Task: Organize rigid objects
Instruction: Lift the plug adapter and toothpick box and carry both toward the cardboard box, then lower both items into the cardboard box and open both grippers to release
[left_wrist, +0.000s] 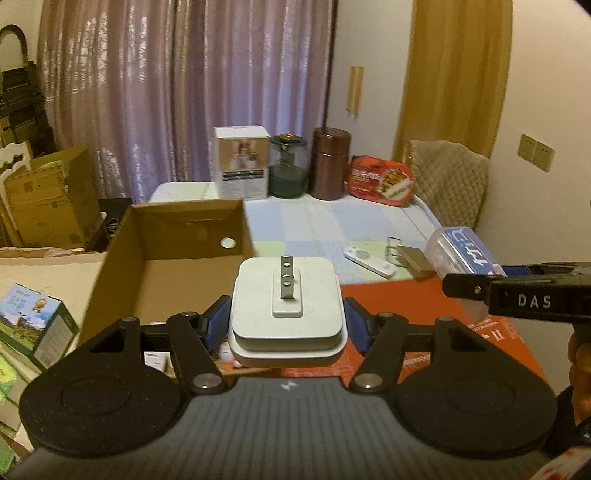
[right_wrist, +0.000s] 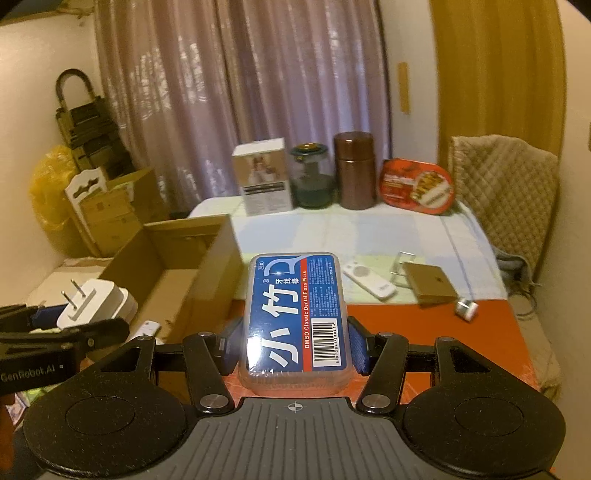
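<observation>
The left gripper (left_wrist: 287, 325) squeezes a white plug (left_wrist: 287, 314) between its fingers, up in the air beside the open cardboard box (left_wrist: 177, 236). The right gripper (right_wrist: 293, 347) squeezes a floss pick box (right_wrist: 293, 314) the same way, above the red worktop (right_wrist: 461, 332). Both things are smooth, so they might slip out and fall. The two grippers are close and could bump.

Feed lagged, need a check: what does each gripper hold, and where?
Left gripper: white charger, by its two sides. Right gripper: floss box, by its long sides.
</observation>
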